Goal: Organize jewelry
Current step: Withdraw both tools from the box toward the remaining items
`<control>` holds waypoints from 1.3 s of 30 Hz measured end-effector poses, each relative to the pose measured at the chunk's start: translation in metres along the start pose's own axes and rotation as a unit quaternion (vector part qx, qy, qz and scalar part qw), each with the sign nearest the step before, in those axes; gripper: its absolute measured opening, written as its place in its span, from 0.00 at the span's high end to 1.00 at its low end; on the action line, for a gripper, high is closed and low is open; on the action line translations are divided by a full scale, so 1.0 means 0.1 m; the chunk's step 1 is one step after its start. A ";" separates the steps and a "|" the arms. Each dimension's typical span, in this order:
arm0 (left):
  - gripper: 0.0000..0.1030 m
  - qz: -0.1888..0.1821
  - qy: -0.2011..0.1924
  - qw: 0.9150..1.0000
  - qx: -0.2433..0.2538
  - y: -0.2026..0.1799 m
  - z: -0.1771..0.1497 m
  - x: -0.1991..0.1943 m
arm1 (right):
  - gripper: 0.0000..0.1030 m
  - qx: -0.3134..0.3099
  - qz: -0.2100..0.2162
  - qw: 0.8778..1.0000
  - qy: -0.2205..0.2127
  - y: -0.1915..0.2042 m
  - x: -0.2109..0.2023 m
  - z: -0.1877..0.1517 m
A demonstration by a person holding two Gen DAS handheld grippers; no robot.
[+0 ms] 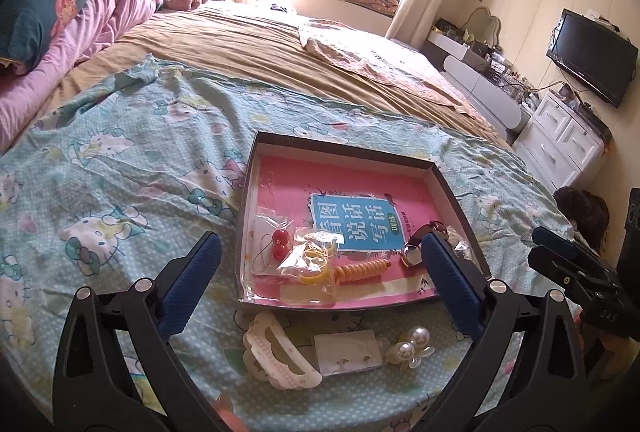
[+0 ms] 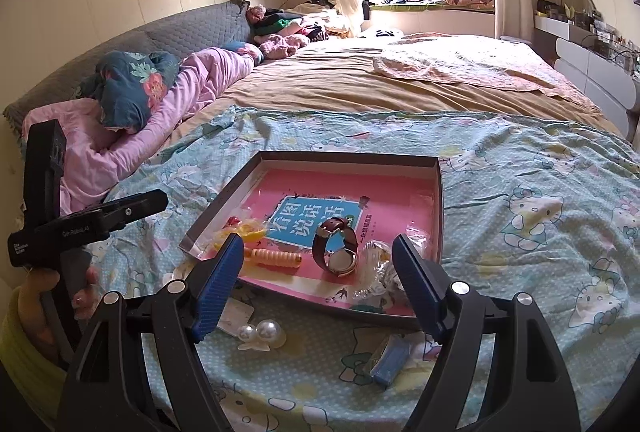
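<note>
- Right now both grippers hang over the near edge of the bed with nothing in them. The left gripper (image 1: 320,284) has its blue pads spread as wide as they go, and the right gripper (image 2: 318,286) stands well apart too. No item is between either pair of pads.
- Straight ahead at twelve o'clock from the grippers lies the shallow dark-walled tray (image 1: 448,180), set flat on the cat-print sheet (image 1: 120,172). I take it for the collecting place, since its pink floor already holds several pieces.
- Inside it, from nine to three o'clock along the near wall: red beads in a clear bag (image 1: 280,244), a bag with yellow bands (image 1: 310,258), an orange spiral hair tie (image 1: 362,268), and a brown-strapped watch (image 2: 336,244) standing on its edge. A crinkled clear packet (image 2: 378,268) sits just beside the watch, at its three o'clock.
- Outside the tray, at six o'clock of its near wall, three things lie on the sheet: a white claw clip (image 1: 276,356), a card of small earrings (image 1: 348,352) and a pearl flower clip (image 1: 412,346). A blue bar (image 2: 390,356), perhaps a clip, lies further to four o'clock.
- My guess is those loose pieces are what remains; with jaws open and tilted down, either gripper seems ready to pick one.
- A hand (image 2: 44,300) in a yellow sleeve grips the left tool's handle.
</note>
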State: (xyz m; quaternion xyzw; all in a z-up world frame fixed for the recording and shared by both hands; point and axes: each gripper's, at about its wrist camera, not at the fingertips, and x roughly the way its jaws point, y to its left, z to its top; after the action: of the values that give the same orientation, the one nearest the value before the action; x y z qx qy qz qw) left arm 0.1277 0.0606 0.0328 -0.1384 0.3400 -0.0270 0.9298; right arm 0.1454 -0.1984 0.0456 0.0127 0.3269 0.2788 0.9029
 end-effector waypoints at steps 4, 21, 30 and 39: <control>0.09 0.003 -0.014 1.000 -0.002 0.00 0.02 -0.14 | 0.27 -0.002 0.002 1.000 -0.008 0.01 -0.08 0.01; 0.09 0.015 -0.031 0.999 0.020 -0.09 -0.10 -0.52 | 0.22 -0.016 0.006 1.000 -0.021 0.12 -0.31 -0.06; 0.09 0.029 -0.021 0.999 0.029 -0.08 -0.24 -0.53 | 0.22 -0.027 0.012 1.000 -0.009 0.19 -0.31 -0.18; 0.09 0.041 0.003 0.999 0.030 -0.03 -0.40 -0.46 | 0.22 -0.037 0.020 0.999 0.012 0.29 -0.22 -0.29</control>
State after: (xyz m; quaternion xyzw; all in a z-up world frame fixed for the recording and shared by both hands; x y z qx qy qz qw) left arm 0.0673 0.0544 0.0334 -0.0963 0.3468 0.0010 0.9330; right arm 0.0996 -0.1898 0.0422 -0.0172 0.3266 0.3085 0.8932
